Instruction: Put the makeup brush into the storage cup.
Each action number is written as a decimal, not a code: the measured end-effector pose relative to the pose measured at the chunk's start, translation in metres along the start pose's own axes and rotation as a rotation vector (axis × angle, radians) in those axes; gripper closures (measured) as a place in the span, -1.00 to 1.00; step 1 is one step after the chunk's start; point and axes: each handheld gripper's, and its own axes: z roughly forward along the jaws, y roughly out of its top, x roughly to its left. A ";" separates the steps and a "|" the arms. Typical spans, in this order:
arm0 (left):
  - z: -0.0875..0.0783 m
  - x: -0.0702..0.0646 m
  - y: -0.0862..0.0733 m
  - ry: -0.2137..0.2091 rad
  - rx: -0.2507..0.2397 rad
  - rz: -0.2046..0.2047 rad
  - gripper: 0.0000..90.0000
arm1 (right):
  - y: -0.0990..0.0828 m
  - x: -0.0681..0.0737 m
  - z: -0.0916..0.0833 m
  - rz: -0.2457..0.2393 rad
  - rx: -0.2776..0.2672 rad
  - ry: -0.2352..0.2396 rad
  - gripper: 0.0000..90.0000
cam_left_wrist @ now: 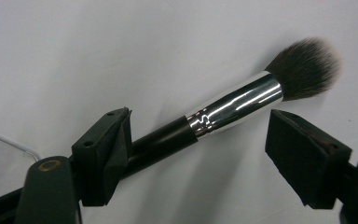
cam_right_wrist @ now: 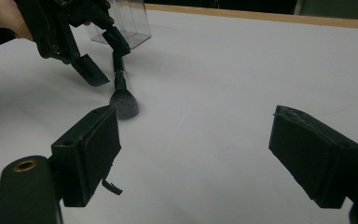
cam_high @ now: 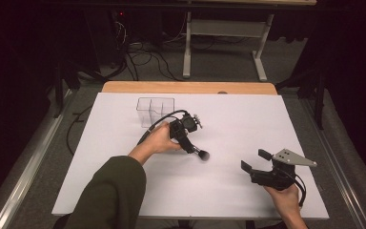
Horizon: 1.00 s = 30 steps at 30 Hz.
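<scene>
Brush point(cam_left_wrist: 223, 109) first: a makeup brush with a black handle, a chrome ferrule and a dark, pale-tipped tuft, and it sits between the jaws of my left gripper point(cam_high: 194, 143). From the left gripper view those jaws stand spread wide; the handle leans against one pad point(cam_left_wrist: 109, 149) while the other pad point(cam_left_wrist: 303, 156) is well clear of the ferrule, so I judge this a loose contact, not a pinch. In the right gripper view the tuft point(cam_right_wrist: 123, 103) looks to be touching the white counter point(cam_high: 248, 119), or just above it, with the handle rising steeply toward the left gripper, which suggests the brush is propped on its bristles while the grip is slack.

Just beyond the left hand point(cam_high: 159, 140) stands a clear plastic organiser point(cam_high: 155, 110) with upright compartments, open at the top. I read it as the likely home for the brush, handle down or tuft up, though nothing confirms that.

My right gripper point(cam_high: 255, 161) waits well apart at the near right of the counter, jaws spread and holding nothing, angled toward the brush as if ready to steady it.
</scene>
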 end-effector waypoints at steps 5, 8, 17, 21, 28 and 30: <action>0.003 -0.003 0.001 0.008 0.010 0.024 -0.47 | 0.000 0.000 0.000 -0.004 0.002 -0.002 -0.61; 0.005 -0.003 0.001 0.009 0.015 0.034 -0.46 | 0.000 0.000 0.000 -0.006 0.003 0.000 -0.60; 0.005 -0.003 0.000 0.003 0.022 0.048 -0.42 | -0.001 0.000 0.000 0.001 0.006 0.003 -0.60; 0.006 -0.004 0.000 0.004 0.030 0.055 -0.41 | -0.001 -0.001 0.000 0.010 0.003 0.005 -0.60; 0.011 -0.006 0.001 -0.003 0.054 0.067 -0.39 | -0.001 -0.001 0.001 0.010 0.007 0.006 -0.60; 0.011 -0.006 0.001 -0.006 0.055 0.071 -0.37 | -0.001 -0.001 0.001 0.009 0.007 0.005 -0.60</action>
